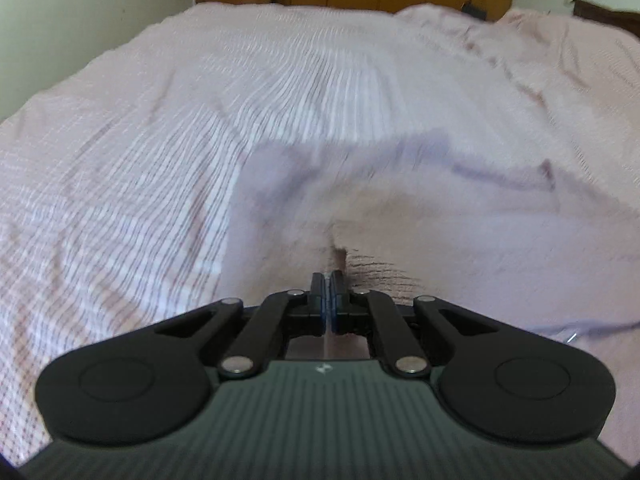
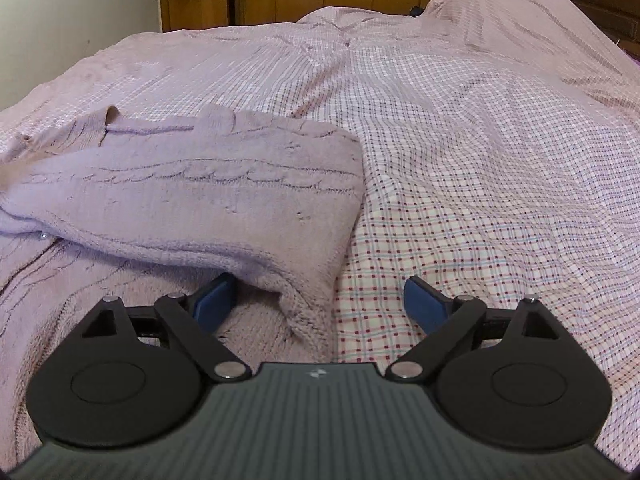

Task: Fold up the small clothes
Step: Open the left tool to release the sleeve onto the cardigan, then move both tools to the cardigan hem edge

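One fuzzy lilac knit sweater [image 2: 192, 184], left gripper [image 1: 328, 280] pinching it, right gripper [image 2: 320, 300] spread.

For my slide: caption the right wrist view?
Open right gripper straddles the folded lilac knitted sweater's corner on the checked bedspread.

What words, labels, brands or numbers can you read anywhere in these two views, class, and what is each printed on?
No readable words or numbers in either view.
Small pale emblem on the left gripper body: a logo shape, no letters.
The same emblem on the right gripper body: no letters.
The lilac knitted sweater shows no visible tag or print.
The checked bedspread carries only a pattern.
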The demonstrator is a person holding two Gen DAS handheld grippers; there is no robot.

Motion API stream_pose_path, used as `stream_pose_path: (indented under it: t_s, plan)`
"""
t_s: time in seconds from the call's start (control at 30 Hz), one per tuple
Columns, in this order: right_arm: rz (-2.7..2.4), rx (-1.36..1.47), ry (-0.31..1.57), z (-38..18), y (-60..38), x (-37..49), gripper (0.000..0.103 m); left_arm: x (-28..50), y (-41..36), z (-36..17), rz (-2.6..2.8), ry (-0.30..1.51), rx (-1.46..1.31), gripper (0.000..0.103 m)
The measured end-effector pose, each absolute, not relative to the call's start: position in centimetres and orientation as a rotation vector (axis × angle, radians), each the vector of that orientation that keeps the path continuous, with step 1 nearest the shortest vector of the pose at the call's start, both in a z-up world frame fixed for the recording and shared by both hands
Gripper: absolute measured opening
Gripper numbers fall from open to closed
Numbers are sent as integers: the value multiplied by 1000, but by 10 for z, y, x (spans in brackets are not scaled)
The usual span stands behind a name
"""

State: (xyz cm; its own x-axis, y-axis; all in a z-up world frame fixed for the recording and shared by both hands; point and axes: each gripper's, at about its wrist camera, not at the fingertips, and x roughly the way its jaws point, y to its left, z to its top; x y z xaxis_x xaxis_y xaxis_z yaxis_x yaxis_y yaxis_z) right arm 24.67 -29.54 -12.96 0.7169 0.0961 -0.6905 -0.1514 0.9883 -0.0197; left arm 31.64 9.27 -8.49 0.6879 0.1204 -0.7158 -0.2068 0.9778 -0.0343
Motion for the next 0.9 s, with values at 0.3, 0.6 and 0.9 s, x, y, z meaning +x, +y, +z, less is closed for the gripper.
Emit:
stream_pose_path:
  t_s: [0.3, 0.6, 0.9]
  plan:
    - [134, -69, 788, -124, -296, 243, 95, 293, 94, -77, 195, 827, -43, 6]
    - [151, -10, 788, -115, -304, 201, 95, 231, 92, -71, 130, 820, -27, 27]
    - [162, 39, 764, -111, -299, 139, 95, 165, 101, -69, 83, 815, -104, 29]
